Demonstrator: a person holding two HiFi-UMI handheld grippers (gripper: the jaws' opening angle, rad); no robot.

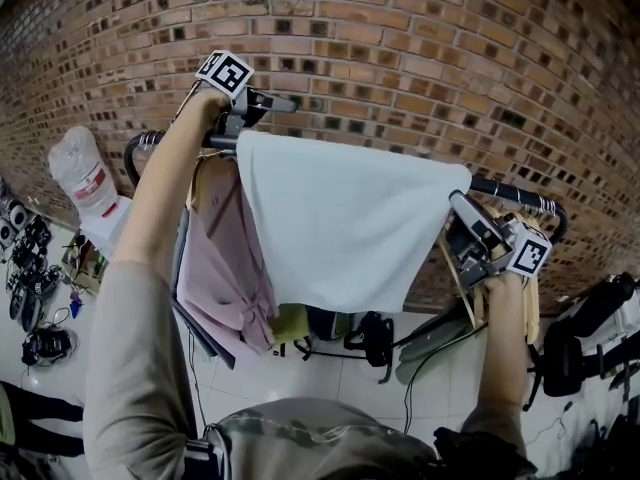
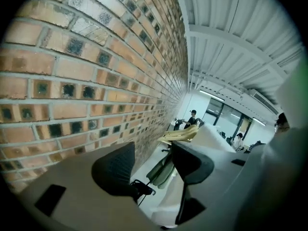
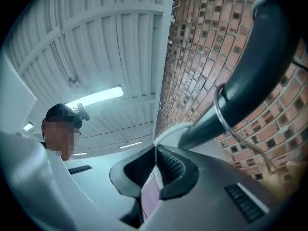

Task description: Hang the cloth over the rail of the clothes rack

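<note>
Pale cloth (image 1: pixel 345 228) draped over the rail (image 1: pixel 510 193) of the clothes rack, spread along most of its length. Top fold on the bar, front panel hanging in a taper towards the bottom edge.

At the cloth's right end, right gripper (image 1: pixel 468 218) just under the rail. Jaws pressed together on a thin pale strip of the cloth (image 3: pixel 150 196), seen edge-on between the ribbed pads (image 3: pixel 168 167). Dark tube of the rail (image 3: pixel 250 81) passing close above that claw, with a wire hanger hook (image 3: pixel 219 109) looped round it.

At the cloth's left end, left gripper (image 1: pixel 265 108) above the bar, beside the top corner of the fabric. Jaws wide apart in the left gripper view, nothing between the pads (image 2: pixel 115 170), only floor and hanging clothes beyond.

Behind and below the cloth, on the same rail: pink shirt (image 1: pixel 225 268) at the left, olive garment (image 1: pixel 290 323) lower down, wooden hangers (image 1: pixel 478 303) near the right end.

Brick wall (image 1: pixel 400 48) right behind the rack. Off the rail's left end, a tied white plastic sack (image 1: pixel 85 183), contents not readable. On the floor past the right end, black bags (image 1: pixel 580 338), closed, contents unseen.
</note>
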